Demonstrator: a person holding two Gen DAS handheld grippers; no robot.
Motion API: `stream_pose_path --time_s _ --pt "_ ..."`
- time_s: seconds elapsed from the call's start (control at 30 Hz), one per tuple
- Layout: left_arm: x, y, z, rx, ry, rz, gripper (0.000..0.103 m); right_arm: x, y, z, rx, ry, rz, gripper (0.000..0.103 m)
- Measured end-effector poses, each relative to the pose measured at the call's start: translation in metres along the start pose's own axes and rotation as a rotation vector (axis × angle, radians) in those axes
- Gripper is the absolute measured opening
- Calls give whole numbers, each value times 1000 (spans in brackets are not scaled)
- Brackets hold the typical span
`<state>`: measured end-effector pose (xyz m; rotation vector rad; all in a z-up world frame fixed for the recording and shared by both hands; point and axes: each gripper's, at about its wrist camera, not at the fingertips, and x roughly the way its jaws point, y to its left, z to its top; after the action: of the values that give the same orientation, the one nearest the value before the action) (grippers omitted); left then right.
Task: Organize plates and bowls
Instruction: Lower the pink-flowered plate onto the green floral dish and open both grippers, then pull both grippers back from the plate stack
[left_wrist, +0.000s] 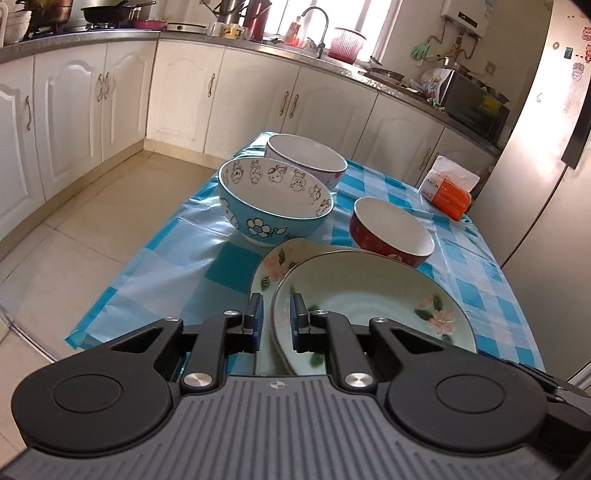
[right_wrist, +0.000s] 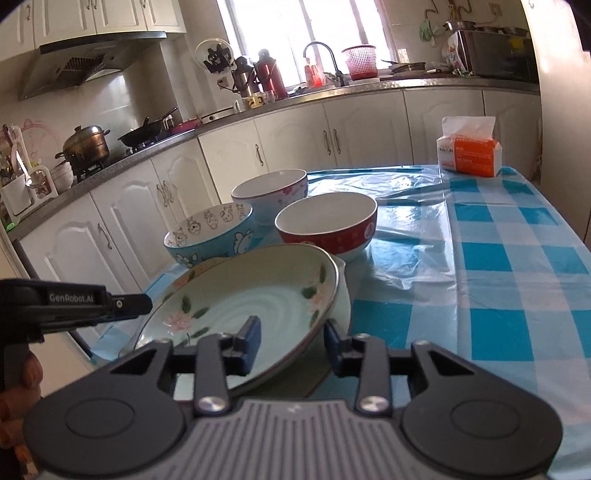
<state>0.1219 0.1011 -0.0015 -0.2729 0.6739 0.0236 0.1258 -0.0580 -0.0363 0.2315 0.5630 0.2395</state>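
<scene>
Your left hand-held gripper (left_wrist: 275, 321) has its blue pads on both sides of the near rim of the top plate (left_wrist: 373, 306), with a small gap on the outer side, so it looks to me loosened, not pinching. Your right hand-held gripper (right_wrist: 291, 341) stands spread around the opposite rim, and its pads do not press on it. That plate lies a little askew on the lower plate (left_wrist: 275, 266), which rests on the tabletop (left_wrist: 498, 295). I think you should centre it before you pull both grippers back, and pull them straight out, because glazed ceramic slides easily. Both plates are shallow, pale green and glossy, with pink flowers. Behind them stand three round, deep bowls: blue bowl (left_wrist: 275, 206), red bowl (left_wrist: 391, 230), white bowl (left_wrist: 306, 155). A slick checked plastic cloth covers the tabletop
</scene>
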Motion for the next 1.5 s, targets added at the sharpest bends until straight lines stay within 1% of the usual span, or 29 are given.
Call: stream_pose_path --time_s 0.03,0.07,0.1,0.13,0.17,0.2,0.27,0.3,0.4,0.47,0.6,0.67,0.8,0.87,1.27,1.5 --pt "-1 1 -1 -2 -5 9 18 -2 -1 0 10 0 5 43" --pt "-2 2 -1 -5 -8 16 24 -3 -2 0 16 -1 8 52" --pt "-4 3 -2 -5 -11 22 26 -7 -2 0 16 -14 -3 60" --pt "-6 4 -3 2 -14 30 34 -11 -1 1 11 -32 -15 74" --pt "-8 4 -4 7 -17 36 41 -15 -1 2 5 -51 -23 79" --pt "-10 4 -5 7 -19 40 44 -20 -2 3 4 -65 -24 79" --pt "-14 3 -6 14 -20 45 53 -26 -5 6 17 -85 -23 81" --pt "-16 1 -7 19 -20 46 54 -29 -7 7 27 -91 -32 82" --pt "-21 -5 -9 49 -31 58 63 -35 -13 7 55 -100 -46 87" --pt "-22 -8 -10 62 -33 68 74 -38 -17 6 74 -102 -59 90" --pt "-26 -14 -13 79 -39 78 79 -44 -24 4 102 -102 -84 92" --pt "-28 -18 -14 92 -41 83 84 -48 -27 3 114 -104 -92 92" --pt "-32 -25 -19 116 -41 91 90 -55 -32 1 130 -102 -105 93" --pt "-34 -28 -22 131 -50 103 95 -57 -35 -1 138 -98 -111 94" --pt "-50 -41 -33 193 -74 138 101 -79 -43 -14 170 -87 -135 95" --pt "-58 -51 -42 239 -76 137 102 -94 -46 -19 183 -93 -150 96"
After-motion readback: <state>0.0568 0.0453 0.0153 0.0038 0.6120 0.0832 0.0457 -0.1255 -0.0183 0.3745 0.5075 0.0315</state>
